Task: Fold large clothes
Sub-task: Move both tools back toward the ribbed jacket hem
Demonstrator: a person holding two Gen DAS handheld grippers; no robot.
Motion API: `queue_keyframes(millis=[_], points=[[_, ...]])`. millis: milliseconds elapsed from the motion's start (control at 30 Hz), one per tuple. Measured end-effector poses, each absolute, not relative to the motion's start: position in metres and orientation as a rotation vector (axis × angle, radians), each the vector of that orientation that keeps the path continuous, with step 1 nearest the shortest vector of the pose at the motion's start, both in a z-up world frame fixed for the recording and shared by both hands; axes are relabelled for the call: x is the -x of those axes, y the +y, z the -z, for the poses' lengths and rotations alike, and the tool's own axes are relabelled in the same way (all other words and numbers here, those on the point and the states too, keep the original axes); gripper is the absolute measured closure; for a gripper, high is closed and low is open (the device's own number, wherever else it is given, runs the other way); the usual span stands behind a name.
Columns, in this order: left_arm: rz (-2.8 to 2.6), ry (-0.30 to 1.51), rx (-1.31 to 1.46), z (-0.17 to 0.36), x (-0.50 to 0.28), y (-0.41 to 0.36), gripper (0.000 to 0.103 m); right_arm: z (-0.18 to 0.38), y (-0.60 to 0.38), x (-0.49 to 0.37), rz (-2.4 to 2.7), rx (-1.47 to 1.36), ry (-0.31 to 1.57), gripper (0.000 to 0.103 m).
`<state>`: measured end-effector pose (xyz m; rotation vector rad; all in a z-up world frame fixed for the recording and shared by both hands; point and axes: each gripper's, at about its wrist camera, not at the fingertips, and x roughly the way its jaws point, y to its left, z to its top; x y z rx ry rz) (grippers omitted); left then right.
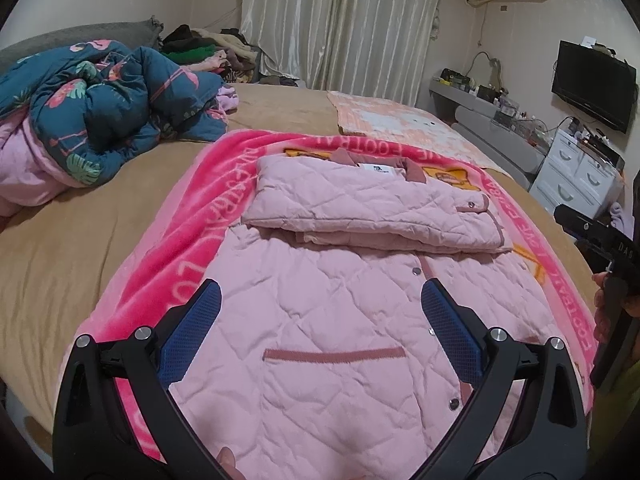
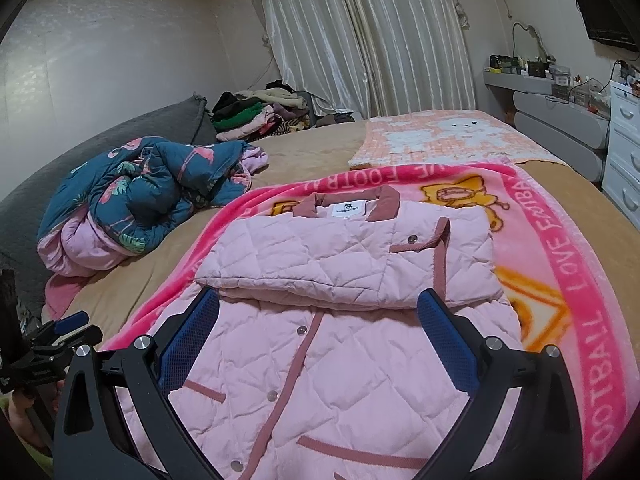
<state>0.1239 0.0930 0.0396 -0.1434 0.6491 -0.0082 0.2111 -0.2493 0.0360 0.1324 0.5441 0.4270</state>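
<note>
Item: pink quilted jacket [image 1: 320, 320], laid flat on the pink fleece blanket [image 1: 192, 216] that covers the near part of your bed [image 1: 80, 248]. Upper part folded into a band across the body; dusty-rose collar [image 2: 386, 200] at the far end; snap buttons down the placket. White neck label [image 2: 346, 210] carries print too small to read.
Blanket border reads "LOVE FOOTBALL".
Your left gripper [image 1: 320, 312] hovers over the jacket's lower half, jaws spread wide, holding nothing. Your right gripper [image 2: 318, 320] likewise, wide and empty, at the jacket's fold.
Beyond the jacket: peach cartoon blanket [image 2: 440, 136]. Left of the jacket: teal flamingo-print quilt [image 1: 112, 108], bunched. Behind that: heap of clothes [image 2: 260, 116].
</note>
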Motion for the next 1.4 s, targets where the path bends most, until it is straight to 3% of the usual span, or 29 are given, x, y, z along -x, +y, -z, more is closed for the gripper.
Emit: queue_keyframes(millis=[1400], points=[[-0.101,0.77,0.11,0.002,-0.065,0.097,0.009,0.016,-0.284,-0.162,-0.439,-0.084,0.674,0.004]])
